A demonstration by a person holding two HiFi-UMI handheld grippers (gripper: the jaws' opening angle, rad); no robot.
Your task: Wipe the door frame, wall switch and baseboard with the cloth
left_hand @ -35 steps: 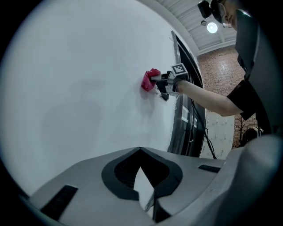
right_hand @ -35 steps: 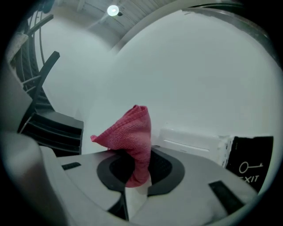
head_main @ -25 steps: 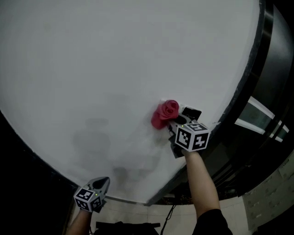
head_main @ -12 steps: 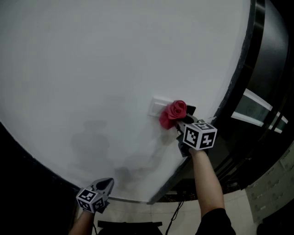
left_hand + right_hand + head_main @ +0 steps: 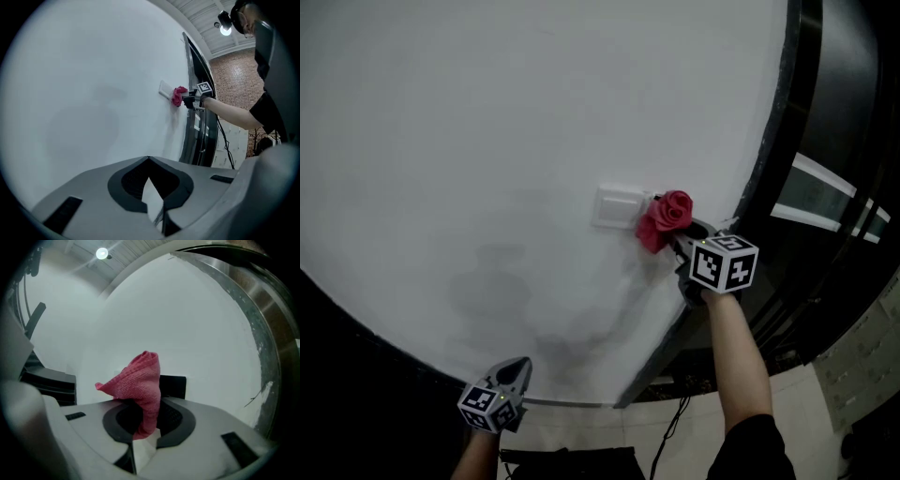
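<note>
A bunched red cloth (image 5: 664, 218) sits in my right gripper (image 5: 682, 240), which is shut on it; the cloth (image 5: 138, 385) stands up from between the jaws in the right gripper view. It presses against the white wall just right of the white wall switch (image 5: 617, 208). The left gripper view shows the switch (image 5: 165, 89) and cloth (image 5: 178, 96) far off. My left gripper (image 5: 512, 372) hangs low near the wall's bottom edge, jaws shut with nothing between them (image 5: 152, 206). The dark door frame (image 5: 773, 141) runs down the right of the wall.
A dark baseboard strip (image 5: 384, 352) edges the bottom of the white wall (image 5: 487, 141). Right of the frame is a dark glass door (image 5: 834, 216). A black cable (image 5: 670, 427) lies on the pale floor below. A person's arm (image 5: 736, 366) holds the right gripper.
My right gripper has slid the cloth rightward and slightly up across the switch; the switch, covered a second ago, now shows fully to the cloth's left. The left gripper stayed put.
</note>
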